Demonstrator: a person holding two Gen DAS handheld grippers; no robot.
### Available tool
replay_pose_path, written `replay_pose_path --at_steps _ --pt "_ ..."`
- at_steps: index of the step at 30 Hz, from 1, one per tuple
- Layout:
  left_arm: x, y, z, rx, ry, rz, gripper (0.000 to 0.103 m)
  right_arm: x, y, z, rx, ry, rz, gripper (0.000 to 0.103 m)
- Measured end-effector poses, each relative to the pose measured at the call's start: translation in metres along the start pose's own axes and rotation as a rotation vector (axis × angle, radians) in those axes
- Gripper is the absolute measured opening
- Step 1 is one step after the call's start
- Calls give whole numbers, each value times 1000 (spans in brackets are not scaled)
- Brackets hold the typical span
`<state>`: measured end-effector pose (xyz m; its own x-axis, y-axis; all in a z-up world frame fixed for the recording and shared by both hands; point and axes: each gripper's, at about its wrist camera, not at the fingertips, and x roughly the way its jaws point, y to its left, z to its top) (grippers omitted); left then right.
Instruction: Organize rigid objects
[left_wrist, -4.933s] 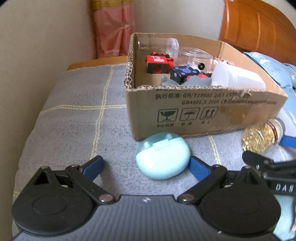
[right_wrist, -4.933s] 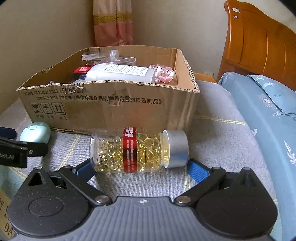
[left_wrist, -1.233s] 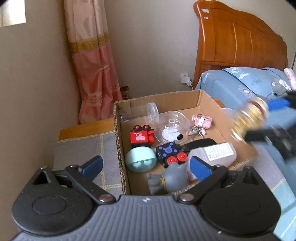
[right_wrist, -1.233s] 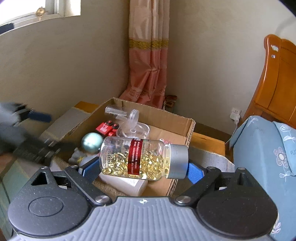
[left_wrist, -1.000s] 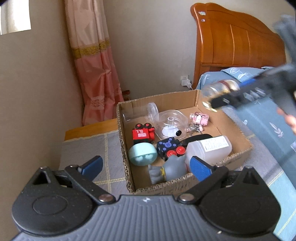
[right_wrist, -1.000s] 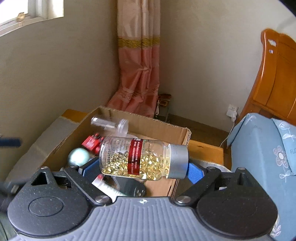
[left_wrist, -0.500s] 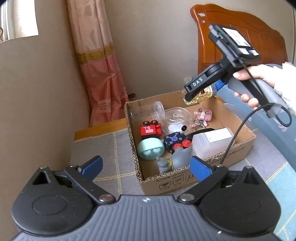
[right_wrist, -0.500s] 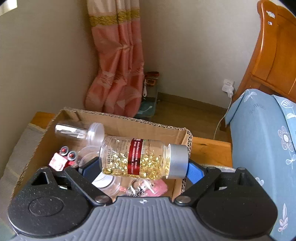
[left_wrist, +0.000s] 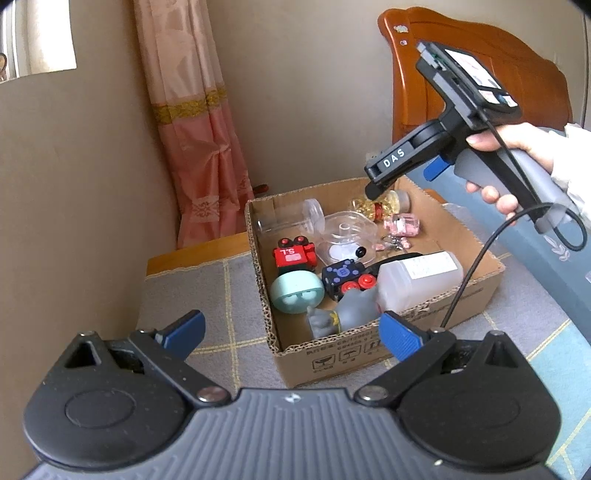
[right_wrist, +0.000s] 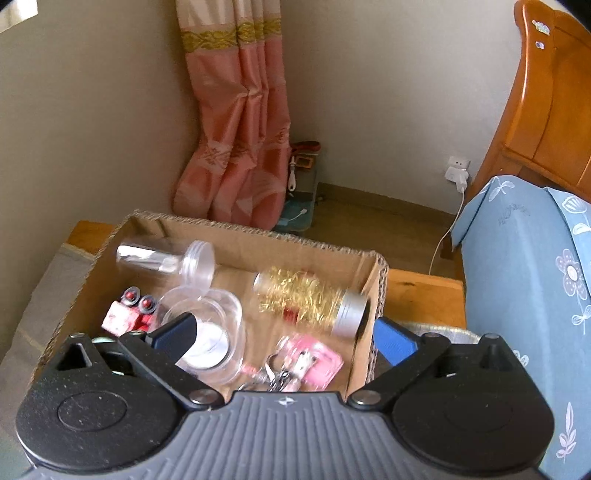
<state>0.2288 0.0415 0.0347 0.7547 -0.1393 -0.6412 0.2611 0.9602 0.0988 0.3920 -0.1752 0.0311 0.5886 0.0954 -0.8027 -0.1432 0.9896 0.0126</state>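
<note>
Jaws on my right gripper (right_wrist: 284, 334) stand spread with nothing between them, poised above the far right corner of the cardboard box (right_wrist: 258, 230). Just beyond them, in the middle of the right wrist frame, the capsule bottle (right_wrist: 308, 301) is blurred and tilted, silver cap toward the lower right, close to the box's right wall. I cannot tell whether it has settled or is in mid-fall. My left gripper (left_wrist: 291, 328) has its jaws spread and empty too, held back over the grey checked cloth (left_wrist: 207, 288) with the box in the centre of its frame.

My worry is the bottle's landing. Judging by the blur, it may be tumbling freely, and it looks hard and round, so it could roll or bounce. Below it, toward the bottom of the right wrist frame, lie the pink keychain toy (right_wrist: 314, 360) and the clear plastic dish (right_wrist: 207, 332); a knock could crack the dish or shove it aside. Its cap sits very near the corrugated rim, so a bounce might also send it over that wall onto the wooden ledge (right_wrist: 421, 291). In the left wrist view the bottle (left_wrist: 384, 203) shows in the upper right, partly hidden by the right gripper's nose.
</note>
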Motion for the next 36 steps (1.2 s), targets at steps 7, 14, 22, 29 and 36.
replay_pose_path --at_steps 7,14,22,29,36 --pt "-21 -5 -2 -8 -21 20 100 -39 22 -23 -20 -23 7 103" --pt "-42 -13 -10 -21 -19 48 100 -89 41 -60 -25 -49 -37 103" --pt "-58 -26 -25 -38 -13 94 100 -145 55 -121 -33 -100 -103 103" --pt "-63 -37 -43 -87 9 120 100 -174 62 -179 54 -142 -156 103" --pt "-72 -47 -53 -136 59 150 100 -195 75 -230 153 -177 -173 103"
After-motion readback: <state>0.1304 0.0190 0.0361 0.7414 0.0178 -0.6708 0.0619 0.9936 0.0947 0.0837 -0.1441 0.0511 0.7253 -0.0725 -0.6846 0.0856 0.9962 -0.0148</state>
